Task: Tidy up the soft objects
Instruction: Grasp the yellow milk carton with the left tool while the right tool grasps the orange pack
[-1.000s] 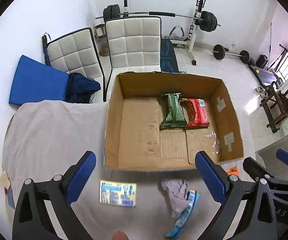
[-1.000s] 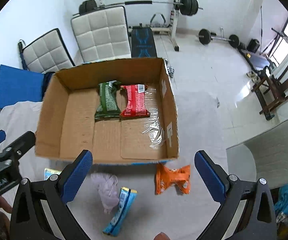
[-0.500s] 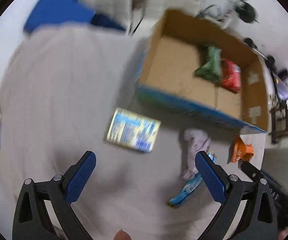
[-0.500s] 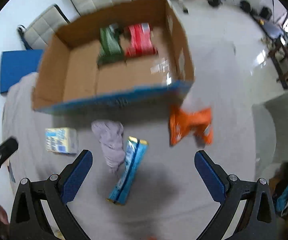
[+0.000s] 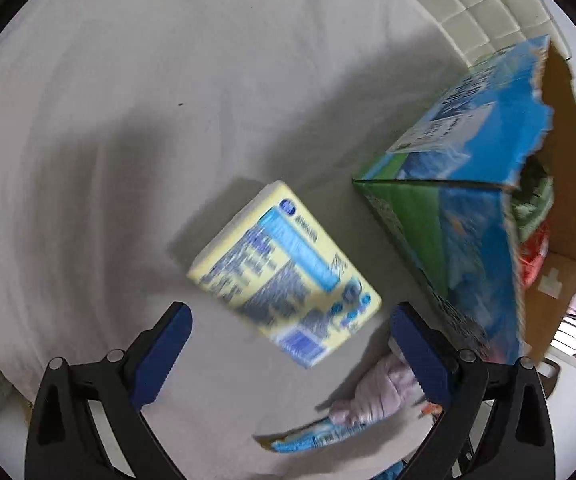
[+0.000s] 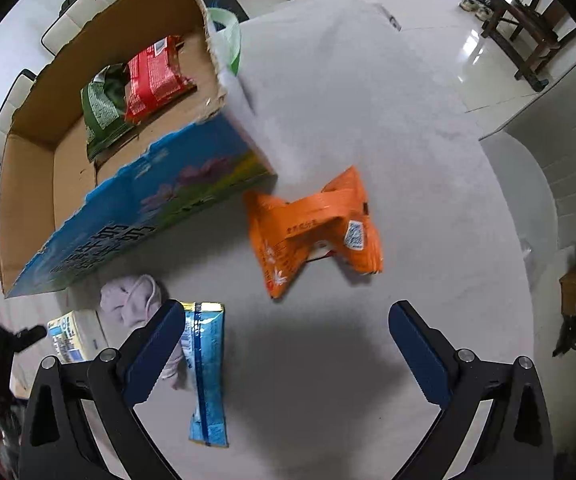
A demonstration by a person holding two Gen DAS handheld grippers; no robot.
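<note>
Left tongs (image 5: pixel 288 344) spread wide, pinching nothing, hovering low over yellow tissue pack (image 5: pixel 283 270) at centre of left wrist frame. Right tongs (image 6: pixel 285 340) likewise spread and empty, hanging over orange snack bag (image 6: pixel 316 228) at centre-right of right wrist frame.

Step in hand, by the look of it: picking up loose soft items for cardboard box (image 6: pixel 27 168), green packet (image 6: pixel 101 110) and red packet (image 6: pixel 151 80) already lying inside, upper left of right wrist frame.

Doing it well:
- Centring pack between blue pads, closing across short side, not the long one.
- Squeezing lightly; pack likely compressing, wrapper likely slipping.
- Orange bag crumpled and folded: taking the raised ridge, not a loose corner.
- Clearing box's torn rim when lifting over.

Orientation:
- Tissue pack lying flat on grey-covered desk (image 5: pixel 127 100), long axis running diagonal, upper left to lower right of left wrist frame, barcode end nearest tongs; just beside box corner, not touching as far as blur allows.
- Blue sachet (image 6: pixel 205 372) lower left of right wrist frame, long axis near vertical, touching lilac cloth (image 6: pixel 135 300) beside it.
- Orange bag just right of box's lower corner; contact hard to tell.
</note>
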